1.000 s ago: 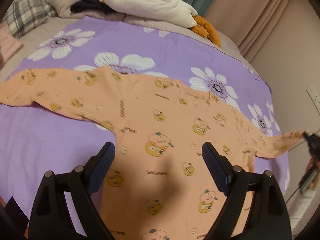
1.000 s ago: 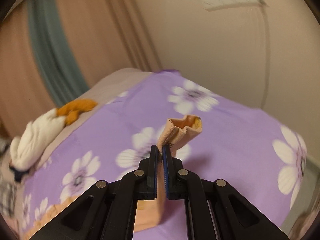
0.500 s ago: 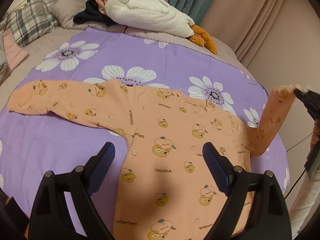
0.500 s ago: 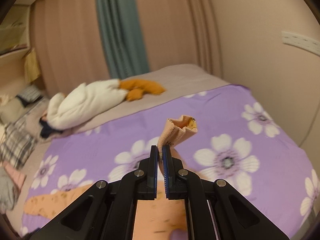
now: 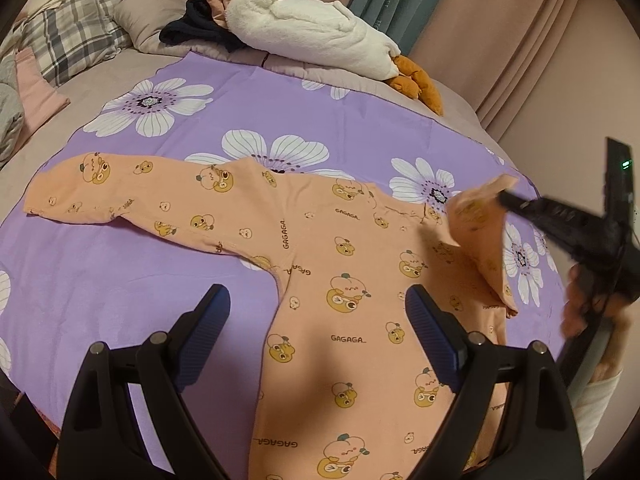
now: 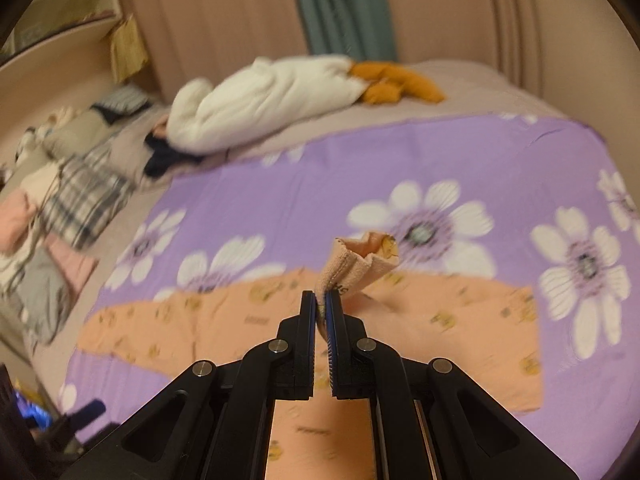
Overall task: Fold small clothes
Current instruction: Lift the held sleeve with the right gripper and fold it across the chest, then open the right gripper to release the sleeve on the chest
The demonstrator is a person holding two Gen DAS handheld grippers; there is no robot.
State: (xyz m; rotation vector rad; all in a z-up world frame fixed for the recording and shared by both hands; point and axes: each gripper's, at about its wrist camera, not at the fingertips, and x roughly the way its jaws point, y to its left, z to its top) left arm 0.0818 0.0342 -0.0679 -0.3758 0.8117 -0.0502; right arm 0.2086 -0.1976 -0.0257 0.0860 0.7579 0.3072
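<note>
An orange baby garment (image 5: 320, 280) with cartoon prints lies flat on a purple flowered sheet (image 5: 280, 120). Its left sleeve (image 5: 120, 192) stretches out flat to the left. My right gripper (image 6: 321, 300) is shut on the cuff of the right sleeve (image 6: 360, 256) and holds it lifted over the garment's chest; it also shows in the left wrist view (image 5: 508, 200). My left gripper (image 5: 316, 320) is open and empty, hovering above the garment's lower body.
A white plush toy (image 5: 312, 36) with orange feet lies at the far edge of the bed. Plaid pillows (image 5: 68, 40) and dark clothes (image 5: 192, 32) lie at the back left. Curtains (image 5: 400, 0) and a wall stand behind.
My right gripper has lifted the right sleeve cuff off the bed and carried it leftward over the garment's chest. My left gripper has stayed open above the lower body.
</note>
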